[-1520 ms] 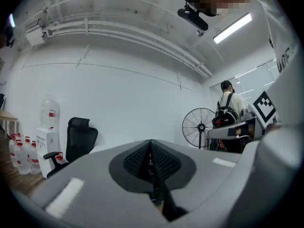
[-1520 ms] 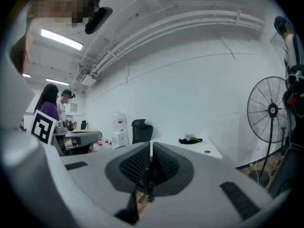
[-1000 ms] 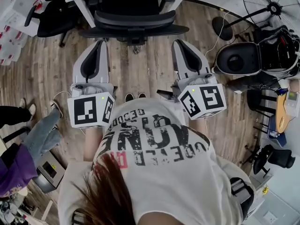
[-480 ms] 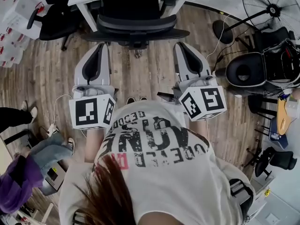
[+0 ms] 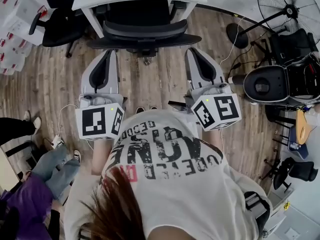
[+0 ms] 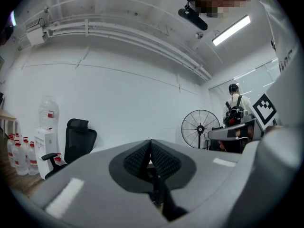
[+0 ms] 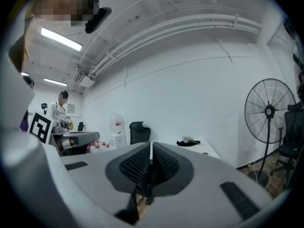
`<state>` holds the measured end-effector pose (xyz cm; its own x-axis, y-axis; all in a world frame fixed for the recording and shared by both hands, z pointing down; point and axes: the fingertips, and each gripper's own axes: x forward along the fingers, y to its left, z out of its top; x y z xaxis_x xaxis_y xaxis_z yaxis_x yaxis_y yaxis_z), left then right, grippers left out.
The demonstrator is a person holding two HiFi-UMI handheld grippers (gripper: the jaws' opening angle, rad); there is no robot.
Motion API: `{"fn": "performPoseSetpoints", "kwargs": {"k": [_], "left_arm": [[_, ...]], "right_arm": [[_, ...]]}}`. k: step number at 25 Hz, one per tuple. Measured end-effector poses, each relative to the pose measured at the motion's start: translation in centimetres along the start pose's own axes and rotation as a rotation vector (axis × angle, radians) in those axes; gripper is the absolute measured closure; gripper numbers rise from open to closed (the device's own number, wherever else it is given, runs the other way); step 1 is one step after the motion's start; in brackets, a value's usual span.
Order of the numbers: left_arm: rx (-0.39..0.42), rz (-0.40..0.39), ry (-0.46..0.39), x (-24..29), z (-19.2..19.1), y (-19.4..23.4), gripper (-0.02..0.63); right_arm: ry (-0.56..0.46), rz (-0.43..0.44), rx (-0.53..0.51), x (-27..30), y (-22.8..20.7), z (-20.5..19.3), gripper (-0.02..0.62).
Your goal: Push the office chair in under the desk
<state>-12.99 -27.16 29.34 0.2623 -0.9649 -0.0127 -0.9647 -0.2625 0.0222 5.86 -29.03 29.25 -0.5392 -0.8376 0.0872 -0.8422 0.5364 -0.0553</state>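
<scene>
Black block print runs across your white T-shirt [image 5: 165, 159], seen upside down from the head view. Only the small row farthest from your head looks like "DECODED", while the larger letters and the red mark beneath cannot be read with any certainty. The cubes on your left gripper [image 5: 108, 52] and right gripper [image 5: 191, 50] carry black-and-white square marker patterns, not letters, and the red labels on the water bottles [image 6: 21, 158] by the wall are too small to read.
</scene>
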Motion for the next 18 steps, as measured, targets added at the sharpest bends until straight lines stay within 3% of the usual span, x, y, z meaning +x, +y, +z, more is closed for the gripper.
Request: {"fn": "performPoseSetpoints", "kwargs": {"k": [18], "left_arm": [[0.001, 0.002, -0.001, -0.11, -0.13, -0.4, 0.594]], "right_arm": [[0.002, 0.007, -0.013, -0.05, -0.22, -0.21, 0.569]]}}
